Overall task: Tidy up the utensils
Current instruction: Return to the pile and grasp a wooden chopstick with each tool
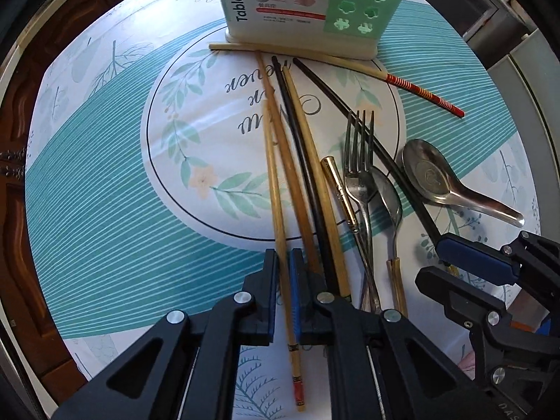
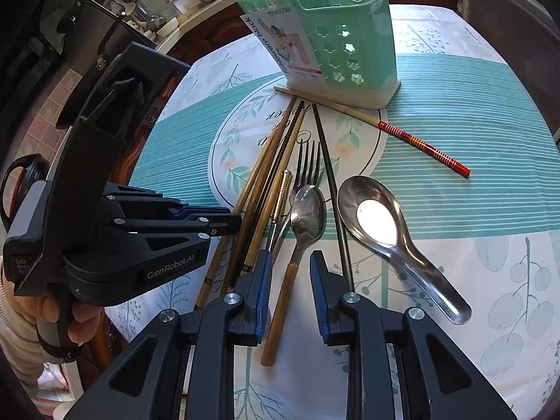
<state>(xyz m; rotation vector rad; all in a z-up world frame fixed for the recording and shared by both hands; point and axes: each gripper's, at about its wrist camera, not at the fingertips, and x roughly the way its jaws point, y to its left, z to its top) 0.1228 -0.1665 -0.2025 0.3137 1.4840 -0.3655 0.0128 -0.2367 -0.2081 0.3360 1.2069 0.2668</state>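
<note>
My left gripper (image 1: 284, 266) points down at the table, shut on a light wooden chopstick (image 1: 275, 192) that runs between its blue pads. Beside it lie more wooden and black chopsticks (image 1: 308, 161), a gold clip (image 1: 339, 189), a fork (image 1: 357, 161), a small spoon (image 2: 308, 213) with a wooden handle, and a wide steel soup spoon (image 2: 378, 217). The right gripper (image 2: 290, 280) hovers open above that wooden handle, pads not touching it. A red-striped chopstick (image 2: 402, 133) lies against the green utensil holder (image 2: 336, 45), which stands upright at the far side.
The utensils rest on a teal and white tablecloth (image 1: 105, 175) over a round table. Dark wooden furniture (image 1: 21, 210) borders the left edge. A hand (image 2: 80, 318) grips the left gripper's handle. Pots and kitchenware (image 2: 115, 28) sit beyond the table.
</note>
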